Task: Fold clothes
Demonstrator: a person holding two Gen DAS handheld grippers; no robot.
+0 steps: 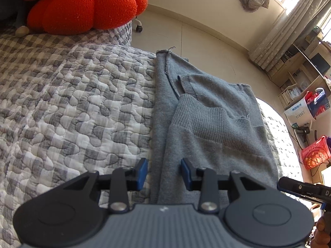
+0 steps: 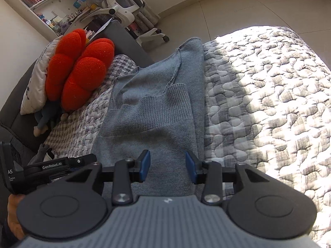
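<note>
One grey sweater (image 1: 209,111) lies lengthwise on the quilted bed (image 1: 62,95), sleeves already folded in, with two grippers poised at its near end: left gripper (image 1: 164,173) and right gripper (image 2: 167,166), jaws apart and empty. Next, likely: pinch the near hem and fold it away. One red cushion (image 2: 80,70) sits far left.

sweater (image 1: 206,111): plain grey-blue knit, ribbed bands in the same grey-blue
quilt (image 1: 68,95): grey and white check, overstitched with a pebble-shaped quilting pattern
cushion (image 1: 82,6): bright red-orange knit, lobed, no pattern
pillow (image 2: 34,86): white with black lettering
left gripper (image 1: 163,173): black arms, blue pads, grey ribbed body
right gripper (image 2: 167,167): black arms, blue pads, grey ribbed body
floor (image 1: 206,39): pale beige tiles
curtain (image 1: 289,26): beige-grey with small pale star shapes
office chair (image 2: 124,8): white frame, black casters
</note>
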